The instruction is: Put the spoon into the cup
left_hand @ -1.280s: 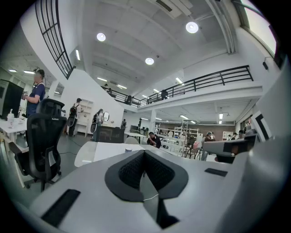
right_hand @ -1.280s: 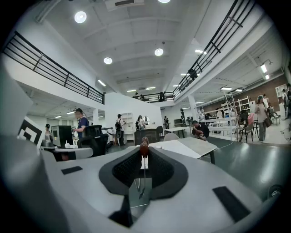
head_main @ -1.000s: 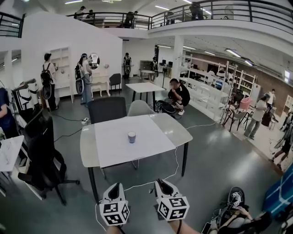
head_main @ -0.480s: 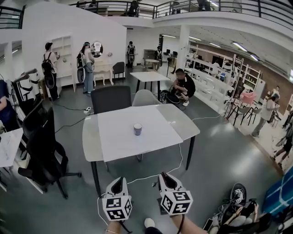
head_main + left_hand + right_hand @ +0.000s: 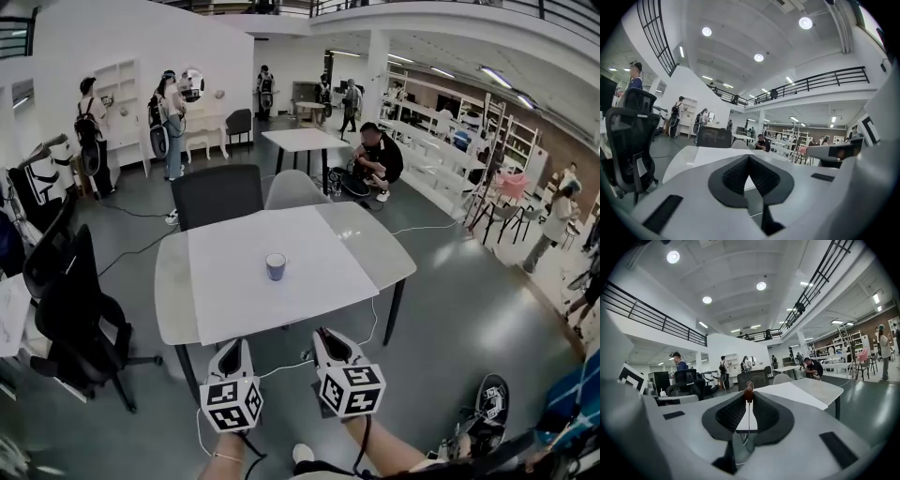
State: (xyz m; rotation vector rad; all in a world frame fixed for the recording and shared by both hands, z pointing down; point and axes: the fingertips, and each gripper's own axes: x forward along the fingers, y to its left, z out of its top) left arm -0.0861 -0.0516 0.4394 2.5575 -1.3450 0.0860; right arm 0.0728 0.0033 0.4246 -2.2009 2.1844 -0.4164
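On the far side of both grippers, out in the middle of the table point(image 5: 375, 253), sits the cup point(image 5: 275, 267). It's a small blue one, upright with its mouth open, standing on the white mat point(image 5: 234, 300) that covers most of the tabletop.

The spoon point(image 5: 748, 393) is already in the right gripper point(image 5: 325, 337). The jaws are pinched together on its thin stem, and a brownish rounded end pokes out just past the tips. Its long axis runs straight along the jaws, so it points forward toward the table rather than down. I can't pick the spoon out at all in the head view; it's too slim.

The left gripper point(image 5: 232, 347) has its jaws closed with nothing between them.

Both grippers hang off the near edge of the table, well apart from the cup. The cup lies ahead and a bit to the left of the right gripper, roughly on the line between the two. My read is that the carry hasn't really reached the table yet. The right one needs to go forward and slightly left, then tip the spoon end-down over the rim — from this far out, lining that thin stem up with the small mouth is the fiddly bit.
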